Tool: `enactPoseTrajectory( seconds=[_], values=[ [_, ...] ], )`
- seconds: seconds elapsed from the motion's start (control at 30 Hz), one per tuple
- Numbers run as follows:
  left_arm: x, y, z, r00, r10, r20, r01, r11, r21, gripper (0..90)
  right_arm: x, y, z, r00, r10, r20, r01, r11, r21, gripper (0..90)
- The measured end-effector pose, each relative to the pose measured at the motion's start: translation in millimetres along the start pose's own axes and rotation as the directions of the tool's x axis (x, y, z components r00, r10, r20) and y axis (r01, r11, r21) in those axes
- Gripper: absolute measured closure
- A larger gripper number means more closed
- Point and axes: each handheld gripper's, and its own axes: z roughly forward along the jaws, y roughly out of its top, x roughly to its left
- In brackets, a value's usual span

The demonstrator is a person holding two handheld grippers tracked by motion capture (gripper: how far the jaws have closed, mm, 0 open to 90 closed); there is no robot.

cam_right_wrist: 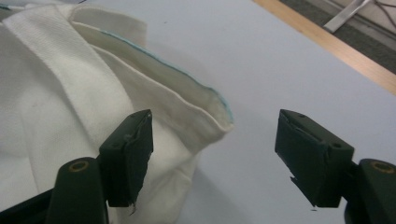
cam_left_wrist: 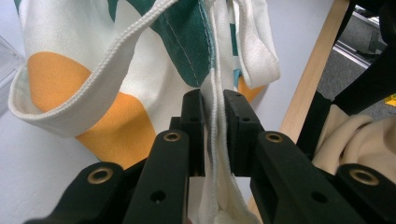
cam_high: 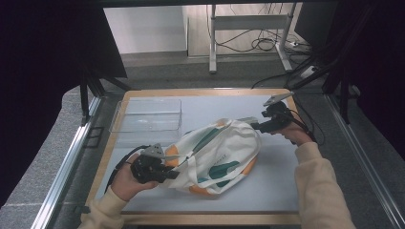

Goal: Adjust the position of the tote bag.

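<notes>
A cream cloth bag (cam_high: 217, 155) with green and orange patches lies bunched in the middle of the table. My left gripper (cam_high: 168, 174) is at the bag's near-left end, shut on the bag's hemmed edge (cam_left_wrist: 214, 126), which runs up between the two jaws. An orange patch (cam_left_wrist: 109, 126) hangs to the left of the jaws. My right gripper (cam_high: 254, 126) is at the bag's far-right corner with its jaws wide open. In the right gripper view (cam_right_wrist: 215, 156) the bag's folded cream corner (cam_right_wrist: 205, 109) reaches between the jaws without being pinched.
A clear plastic tray (cam_high: 148, 114) stands at the back left of the grey table top (cam_high: 277, 176). The wooden table edge (cam_left_wrist: 310, 79) runs close to my left gripper. Metal frame rails (cam_high: 67, 162) flank the table; cables lie on the floor behind.
</notes>
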Motion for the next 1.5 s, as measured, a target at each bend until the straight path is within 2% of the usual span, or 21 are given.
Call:
enactPoseTrajectory(
  seconds=[0.3, 0.43, 0.5, 0.53, 0.57, 0.6, 0.63, 0.7, 0.73, 0.77, 0.8, 0.83, 0.93, 1.13, 1.5],
  values=[
    [0.5, -0.2, 0.3, 1.0000, -0.003, 0.002, 0.003, 1.0000, 0.001, 80.1, 6.7, 16.6, 18.8, 0.9957, -0.078, -0.051, 0.080, 0.996, 0.038, 26.7],
    [0.1, -0.2, 0.1, 1.0000, -0.003, -0.001, 0.003, 1.0000, 0.001, 80.2, 8.7, 22.8, 31.4, 0.9901, -0.099, -0.100, 0.107, 0.991, 0.075, 35.0],
    [0.3, -0.3, 0.2, 1.0000, -0.002, -0.002, 0.002, 1.0000, 0.001, 80.2, 8.8, 23.6, 33.1, 0.9885, -0.107, -0.107, 0.115, 0.990, 0.076, 36.2],
    [0.5, -0.4, 0.5, 1.0000, -0.003, -0.002, 0.003, 1.0000, 0.000, 80.3, 7.9, 23.9, 35.0, 0.9871, -0.112, -0.114, 0.122, 0.989, 0.080, 42.2],
    [0.6, -0.4, 0.6, 1.0000, -0.004, -0.002, 0.004, 1.0000, 0.002, 80.3, 7.9, 23.9, 35.0, 0.9871, -0.112, -0.114, 0.122, 0.989, 0.080, 42.2],
    [0.9, -0.5, 1.1, 1.0000, -0.003, -0.002, 0.003, 1.0000, 0.002, 80.4, 5.6, 22.7, 35.2, 0.9875, -0.106, -0.116, 0.118, 0.988, 0.099, 52.9],
    [0.8, -0.4, 1.4, 1.0000, -0.004, -0.002, 0.004, 1.0000, 0.001, 80.4, 3.9, 22.0, 35.1, 0.9878, -0.098, -0.120, 0.112, 0.988, 0.109, 56.5],
    [0.4, -0.3, 1.8, 1.0000, -0.002, -0.003, 0.002, 1.0000, 0.002, 80.5, 1.9, 20.9, 33.5, 0.9861, -0.099, -0.133, 0.115, 0.986, 0.117, 62.7],
    [0.4, -0.3, 1.8, 1.0000, -0.002, -0.003, 0.002, 1.0000, 0.002, 80.5, 1.9, 20.9, 33.5, 0.9861, -0.099, -0.133, 0.115, 0.986, 0.117, 62.7],
    [0.5, -0.3, 1.8, 1.0000, -0.002, -0.003, 0.002, 1.0000, 0.003, 80.5, 2.2, 20.6, 31.6, 0.9843, -0.115, -0.134, 0.131, 0.984, 0.121, 68.8],
    [0.5, -0.3, 1.8, 1.0000, -0.003, -0.004, 0.003, 1.0000, 0.002, 80.5, 2.2, 20.6, 31.6, 0.9843, -0.115, -0.134, 0.131, 0.984, 0.121, 68.8],
    [0.4, -0.3, 1.7, 1.0000, -0.003, -0.005, 0.003, 1.0000, 0.001, 80.6, 3.1, 20.1, 29.4, 0.9818, -0.135, -0.134, 0.152, 0.980, 0.126, 75.1],
    [0.4, -0.3, 1.6, 1.0000, -0.003, -0.007, 0.003, 1.0000, 0.001, 80.6, 4.6, 19.1, 27.4, 0.9787, -0.147, -0.143, 0.165, 0.978, 0.126, 80.9],
    [3.0, -1.2, 0.2, 0.9999, -0.008, -0.013, 0.008, 1.0000, 0.000, 81.5, 8.3, 20.1, 19.7, 0.9778, -0.170, -0.122, 0.184, 0.977, 0.112, 82.8],
    [6.9, -1.7, -2.1, 0.9992, -0.011, -0.040, 0.011, 0.9999, 0.000, 84.3, 13.0, 13.0, -0.8, 0.9862, -0.137, -0.093, 0.145, 0.986, 0.083, 83.3]
  ],
)
